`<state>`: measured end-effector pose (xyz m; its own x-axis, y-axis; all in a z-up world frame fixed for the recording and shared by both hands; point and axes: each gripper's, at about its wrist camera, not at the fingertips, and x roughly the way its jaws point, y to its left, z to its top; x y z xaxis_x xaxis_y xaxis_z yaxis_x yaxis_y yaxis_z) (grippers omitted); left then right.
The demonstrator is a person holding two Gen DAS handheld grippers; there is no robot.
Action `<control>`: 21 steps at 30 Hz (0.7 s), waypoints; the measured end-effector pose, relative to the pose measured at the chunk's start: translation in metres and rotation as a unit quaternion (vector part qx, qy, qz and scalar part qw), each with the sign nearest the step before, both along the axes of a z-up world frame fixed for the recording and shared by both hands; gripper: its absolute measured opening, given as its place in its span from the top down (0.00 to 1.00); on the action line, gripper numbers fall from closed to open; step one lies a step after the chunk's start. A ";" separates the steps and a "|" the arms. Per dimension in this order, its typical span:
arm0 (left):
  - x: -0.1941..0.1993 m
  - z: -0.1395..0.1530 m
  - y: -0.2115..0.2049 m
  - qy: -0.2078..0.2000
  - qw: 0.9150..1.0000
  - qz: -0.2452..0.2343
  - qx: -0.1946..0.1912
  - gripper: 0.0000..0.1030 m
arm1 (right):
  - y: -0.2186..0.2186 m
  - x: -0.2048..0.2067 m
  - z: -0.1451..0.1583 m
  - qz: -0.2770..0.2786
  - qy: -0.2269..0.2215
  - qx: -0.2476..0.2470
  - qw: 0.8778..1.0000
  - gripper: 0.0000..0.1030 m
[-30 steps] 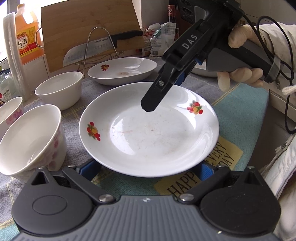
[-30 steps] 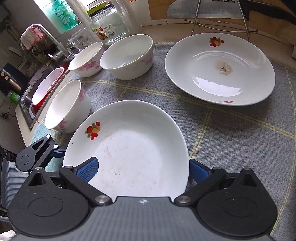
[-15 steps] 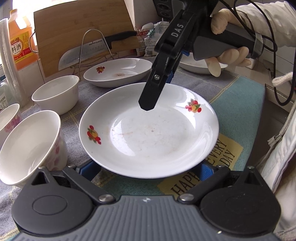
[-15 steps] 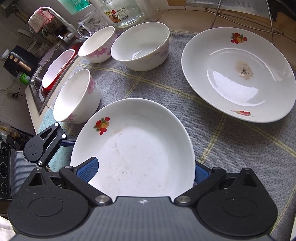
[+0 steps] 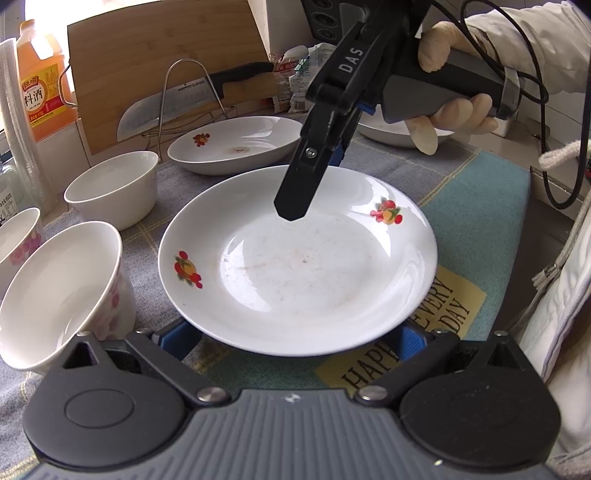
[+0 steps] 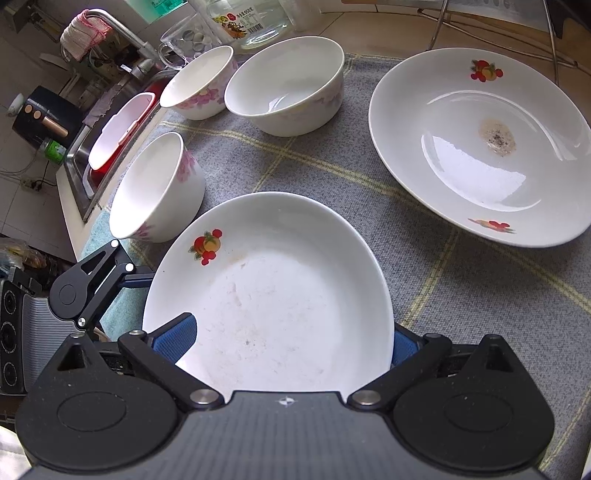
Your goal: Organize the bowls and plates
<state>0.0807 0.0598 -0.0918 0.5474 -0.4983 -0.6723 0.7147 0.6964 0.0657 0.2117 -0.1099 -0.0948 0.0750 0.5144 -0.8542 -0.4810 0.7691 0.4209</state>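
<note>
Left wrist view: both grippers' fingers sit apart around the near plate (image 5: 299, 266) on the worktop; second plate (image 5: 236, 144) and three bowls unstacked, so barely started I reckon.

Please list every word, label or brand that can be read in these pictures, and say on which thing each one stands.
"DAS": on the arm of the right gripper.
"SUPOR": on the knife blade.
"料酒": on the orange bottle; its smaller print is too small to read.
"HAPPY", "EVERY", "DAY": on the yellow patch of the mat, partly covered.
Glass jar label: too blurred to read.
</note>
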 end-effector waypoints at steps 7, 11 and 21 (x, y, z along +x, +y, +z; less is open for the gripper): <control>0.000 0.000 0.000 0.001 1.000 0.001 0.002 0.00 | -0.004 0.005 -0.001 -0.006 0.005 0.024 1.000 0.00; 0.000 0.001 0.000 0.001 1.000 0.002 0.003 0.01 | -0.001 0.003 0.000 -0.003 0.000 0.016 1.000 0.00; 0.000 0.009 -0.002 0.006 1.000 0.003 0.002 0.01 | -0.005 -0.002 0.002 -0.007 0.003 0.024 1.000 0.00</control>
<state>0.0806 0.0581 -0.0829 0.5426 -0.4921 -0.6807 0.7111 0.7004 0.0605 0.2095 -0.1148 -0.0930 0.0782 0.5531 -0.8295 -0.4671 0.7554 0.4596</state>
